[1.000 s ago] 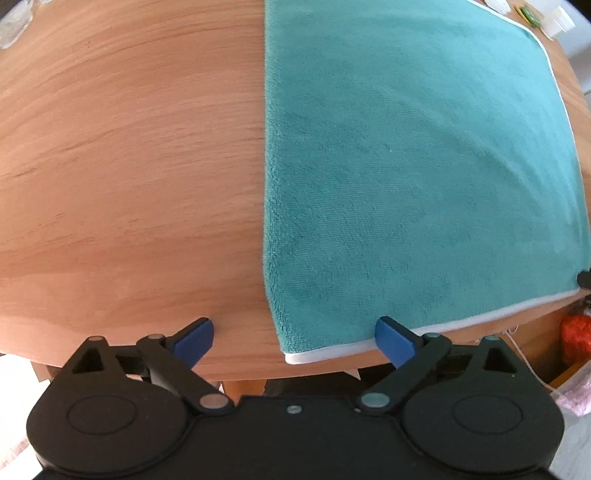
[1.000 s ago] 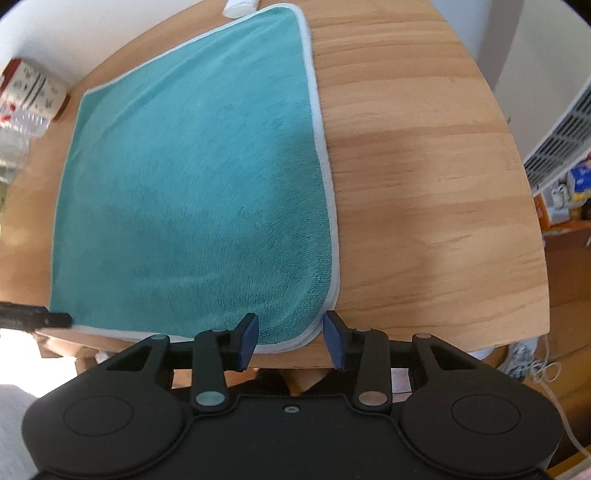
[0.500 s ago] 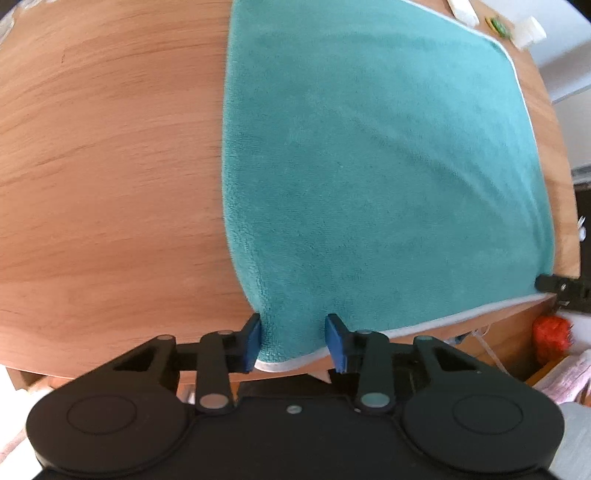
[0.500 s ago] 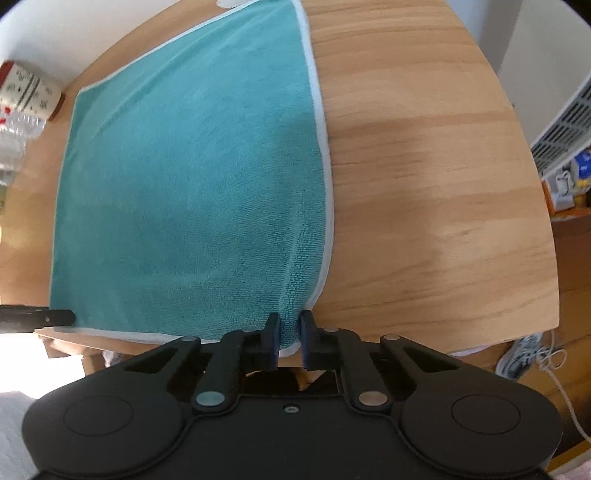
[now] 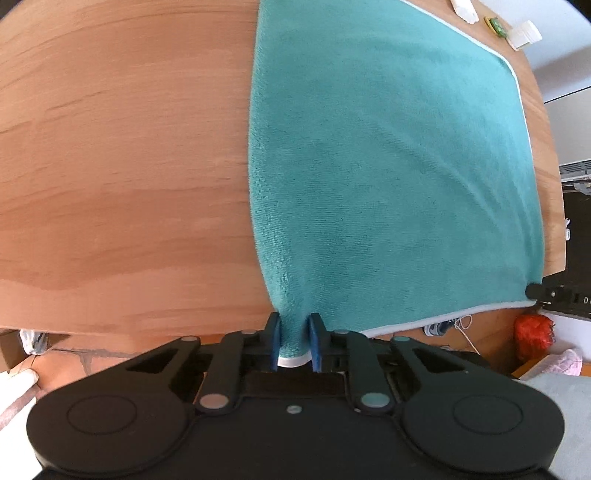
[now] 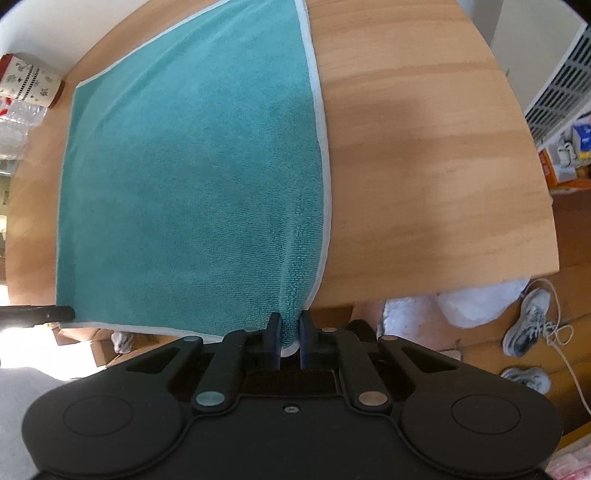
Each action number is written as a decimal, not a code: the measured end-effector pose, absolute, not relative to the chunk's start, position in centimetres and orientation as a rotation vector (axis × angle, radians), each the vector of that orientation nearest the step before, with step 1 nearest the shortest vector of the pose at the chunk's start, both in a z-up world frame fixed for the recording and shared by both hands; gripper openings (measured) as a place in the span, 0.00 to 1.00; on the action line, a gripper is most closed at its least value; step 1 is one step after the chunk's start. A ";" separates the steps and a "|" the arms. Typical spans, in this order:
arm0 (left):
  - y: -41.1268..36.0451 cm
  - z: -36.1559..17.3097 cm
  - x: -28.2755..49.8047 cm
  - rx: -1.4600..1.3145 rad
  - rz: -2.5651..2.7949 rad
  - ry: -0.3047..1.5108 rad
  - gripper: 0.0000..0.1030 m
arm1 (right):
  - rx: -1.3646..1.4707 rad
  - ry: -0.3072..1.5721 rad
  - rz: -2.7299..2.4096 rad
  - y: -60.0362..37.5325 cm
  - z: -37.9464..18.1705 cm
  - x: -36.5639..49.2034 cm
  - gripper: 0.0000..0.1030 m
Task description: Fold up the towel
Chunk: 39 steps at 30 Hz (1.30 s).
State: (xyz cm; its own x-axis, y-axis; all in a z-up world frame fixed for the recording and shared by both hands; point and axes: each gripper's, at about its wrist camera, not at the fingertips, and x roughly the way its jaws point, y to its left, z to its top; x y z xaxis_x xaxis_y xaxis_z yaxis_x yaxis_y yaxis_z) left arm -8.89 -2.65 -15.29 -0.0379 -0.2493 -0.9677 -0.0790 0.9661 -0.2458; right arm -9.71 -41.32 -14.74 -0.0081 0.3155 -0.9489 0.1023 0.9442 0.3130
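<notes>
A teal towel (image 5: 388, 166) with a white hem lies spread on the round wooden table (image 5: 122, 177). My left gripper (image 5: 294, 341) is shut on the towel's near left corner, which is lifted off the table edge. In the right wrist view the same towel (image 6: 192, 177) fills the left half. My right gripper (image 6: 290, 341) is shut on its near right corner, also raised. The other gripper's tip shows at the opposite near corner in each view (image 5: 535, 291) (image 6: 55, 314).
Small items lie past the towel's far edge: a white bottle cap (image 5: 524, 33) and a green object (image 5: 495, 26). A patterned cup (image 6: 29, 81) and clear plastic (image 6: 14, 125) lie at the table's far left. Shoes (image 6: 528, 325) and boxes lie on the floor.
Both grippers have closed onto the towel's near corners and lifted them a little off the table edge; a second ago the left one was wide open.
</notes>
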 end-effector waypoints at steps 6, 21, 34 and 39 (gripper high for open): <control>-2.1 -13.4 -5.3 -0.282 -0.190 1.587 0.14 | 0.403 1.534 0.243 -41.8 -12.3 -8.0 0.09; -0.9 -9.1 -0.3 -0.316 -0.127 1.362 0.14 | 0.409 1.312 0.301 -42.2 -7.2 -0.6 0.09; -2.7 -14.6 -3.6 -0.269 -0.098 1.518 0.39 | 0.420 1.406 0.317 -42.8 -9.5 -0.4 0.09; -3.4 -16.5 -5.5 -0.336 -0.040 1.554 0.40 | 0.416 1.432 0.346 -43.0 -10.1 -0.3 0.10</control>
